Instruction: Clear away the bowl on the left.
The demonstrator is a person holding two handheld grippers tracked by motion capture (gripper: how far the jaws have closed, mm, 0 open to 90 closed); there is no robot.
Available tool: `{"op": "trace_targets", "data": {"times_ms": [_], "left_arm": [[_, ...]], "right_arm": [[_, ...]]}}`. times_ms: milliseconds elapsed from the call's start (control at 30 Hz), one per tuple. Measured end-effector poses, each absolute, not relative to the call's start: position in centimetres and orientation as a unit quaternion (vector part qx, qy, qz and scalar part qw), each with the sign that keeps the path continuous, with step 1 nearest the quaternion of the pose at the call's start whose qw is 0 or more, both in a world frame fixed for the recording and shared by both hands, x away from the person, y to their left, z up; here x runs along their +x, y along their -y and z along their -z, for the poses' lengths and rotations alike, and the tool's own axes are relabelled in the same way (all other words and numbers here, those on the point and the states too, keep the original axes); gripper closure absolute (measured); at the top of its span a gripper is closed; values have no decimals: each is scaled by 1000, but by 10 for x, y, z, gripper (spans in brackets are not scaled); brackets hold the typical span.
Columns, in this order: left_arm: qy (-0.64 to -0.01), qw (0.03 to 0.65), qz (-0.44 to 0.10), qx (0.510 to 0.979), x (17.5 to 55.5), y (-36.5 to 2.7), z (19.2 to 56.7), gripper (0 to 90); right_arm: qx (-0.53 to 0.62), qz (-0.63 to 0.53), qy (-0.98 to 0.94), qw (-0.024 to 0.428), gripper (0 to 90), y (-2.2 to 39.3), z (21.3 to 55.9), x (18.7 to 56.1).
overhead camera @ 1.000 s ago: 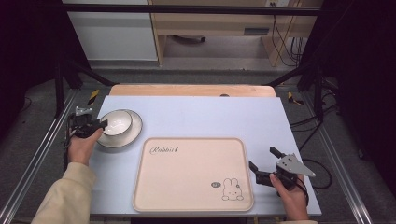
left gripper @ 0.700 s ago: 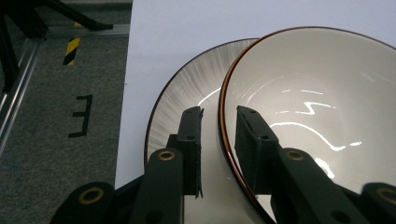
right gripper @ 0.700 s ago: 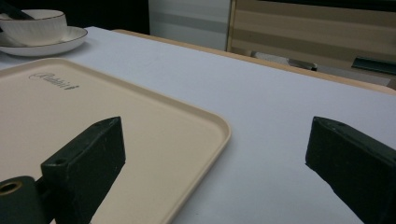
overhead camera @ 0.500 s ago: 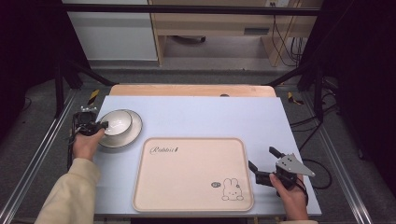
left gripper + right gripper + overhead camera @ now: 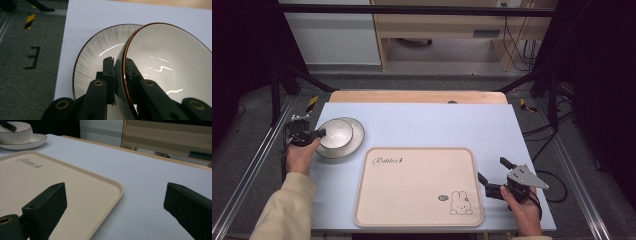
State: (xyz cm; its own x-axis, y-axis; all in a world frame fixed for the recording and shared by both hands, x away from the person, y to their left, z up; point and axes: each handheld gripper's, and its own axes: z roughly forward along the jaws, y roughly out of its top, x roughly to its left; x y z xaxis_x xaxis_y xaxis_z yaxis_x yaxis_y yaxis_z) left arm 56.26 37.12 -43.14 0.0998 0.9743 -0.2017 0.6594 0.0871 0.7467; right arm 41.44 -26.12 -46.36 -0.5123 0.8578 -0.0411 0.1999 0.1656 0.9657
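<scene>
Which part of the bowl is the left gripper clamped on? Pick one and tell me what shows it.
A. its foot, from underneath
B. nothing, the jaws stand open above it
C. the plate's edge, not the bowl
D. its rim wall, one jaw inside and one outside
D: in the left gripper view the left gripper has its jaws closed across the bowl rim, over the plate.

1. A pale blue rectangular table top point(image 5: 437, 125) covers the middle of the high view.
2. A light wooden board strip point(image 5: 412, 96) runs along its far edge.
3. Grey carpet floor point(image 5: 252, 145) lies at the left.
4. A yellow-and-black striped tape piece point(image 5: 312, 103) sits on the floor, upper left of the table.
5. A white cabinet point(image 5: 332, 35) stands top left.
6. Black cables point(image 5: 512, 35) hang top right.
</scene>
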Motion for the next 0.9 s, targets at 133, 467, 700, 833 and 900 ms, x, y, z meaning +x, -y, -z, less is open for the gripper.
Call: {"op": "trace_targets", "data": {"times_ms": [133, 467, 700, 833, 900], "left_arm": [[-637, 404, -206, 623, 553, -372, 424, 818], [-619, 424, -202, 629, 533, -362, 420, 817], [-599, 432, -196, 645, 521, -352, 425, 815], [-592, 437, -189, 650, 516, -347, 426, 815], [-590, 434, -195, 653, 514, -345, 425, 815]], "right_arm": [[380, -521, -696, 315, 51, 260, 464, 414], [375, -522, -697, 317, 51, 260, 463, 414], [374, -518, -700, 319, 52, 258, 464, 415], [374, -515, -702, 319, 52, 257, 465, 416], [373, -515, -703, 319, 52, 256, 464, 416]]}}
